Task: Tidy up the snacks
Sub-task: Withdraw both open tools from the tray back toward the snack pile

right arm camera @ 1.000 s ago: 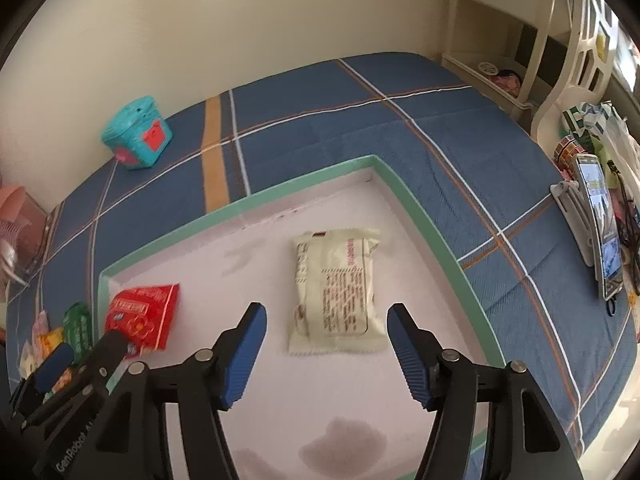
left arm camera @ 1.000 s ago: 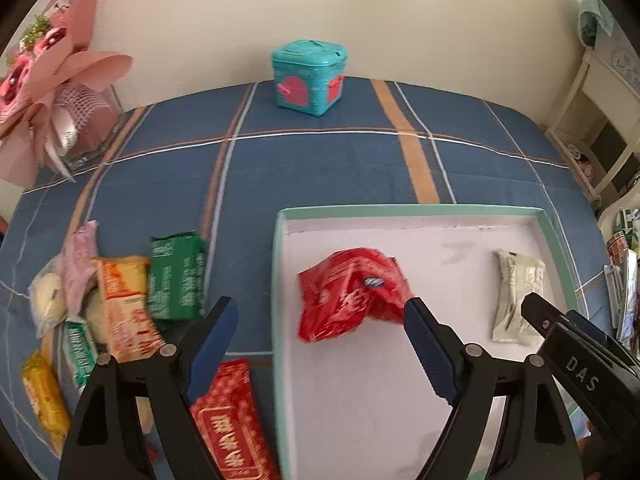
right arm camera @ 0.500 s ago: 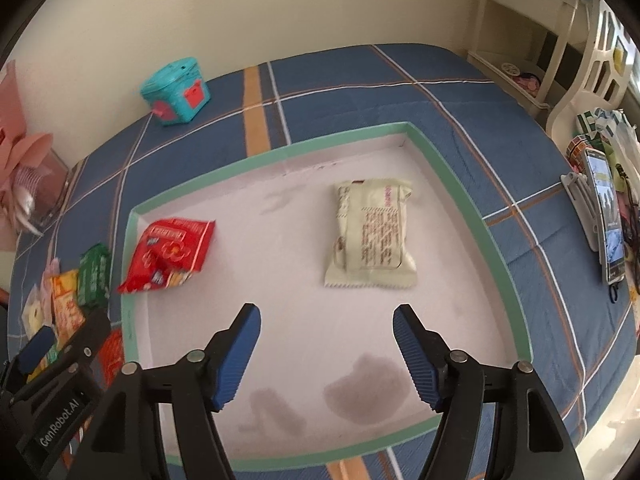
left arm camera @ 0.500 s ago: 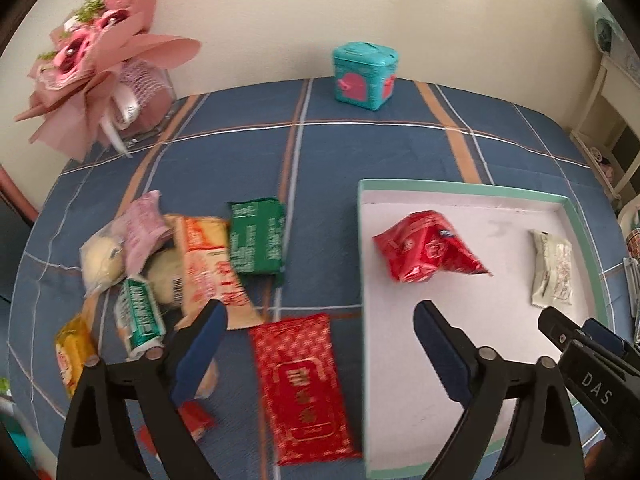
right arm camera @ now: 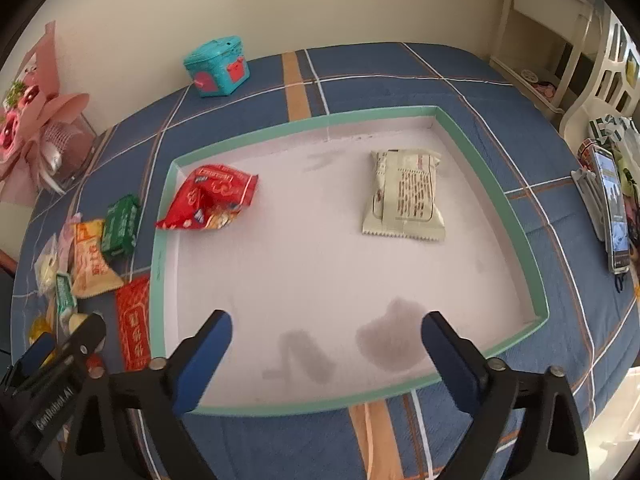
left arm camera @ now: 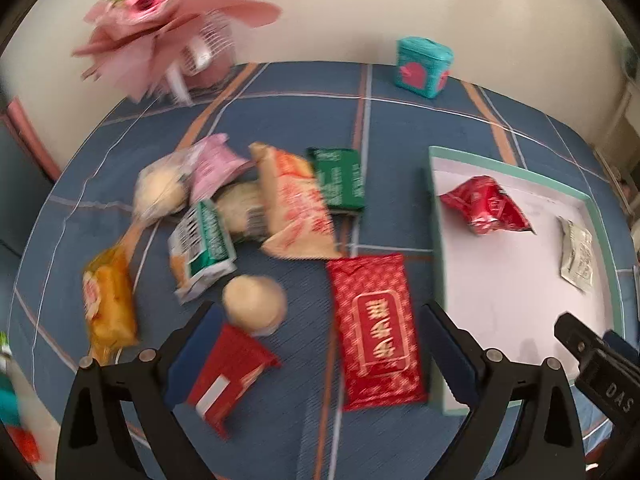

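A green-rimmed white tray (right arm camera: pixel 520 232) holds a crumpled red snack bag (right arm camera: pixel 208 200) and a pale green packet (right arm camera: pixel 408 196). Left of the tray lies a pile of loose snacks: a flat red packet (left arm camera: pixel 376 328), an orange packet (left arm camera: pixel 296 208), a dark green packet (left arm camera: pixel 338 180), a yellow packet (left arm camera: pixel 108 300), a round bun (left arm camera: pixel 254 306) and a small red box (left arm camera: pixel 228 376). My left gripper (left arm camera: pixel 316 356) is open and empty, above the flat red packet and the red box. My right gripper (right arm camera: pixel 326 360) is open and empty over the tray's near edge.
A teal tin (left arm camera: pixel 424 66) stands at the back of the blue plaid cloth (left arm camera: pixel 304 120). A pink bouquet (left arm camera: pixel 168 28) is at the back left. A phone on a stand (right arm camera: pixel 610 208) is to the right of the tray, with white furniture (right arm camera: pixel 560 40) behind.
My left gripper has swung left from over the tray to over the loose snack pile. My right gripper has pulled back from the pale green packet towards the tray's near edge. Both stay open.
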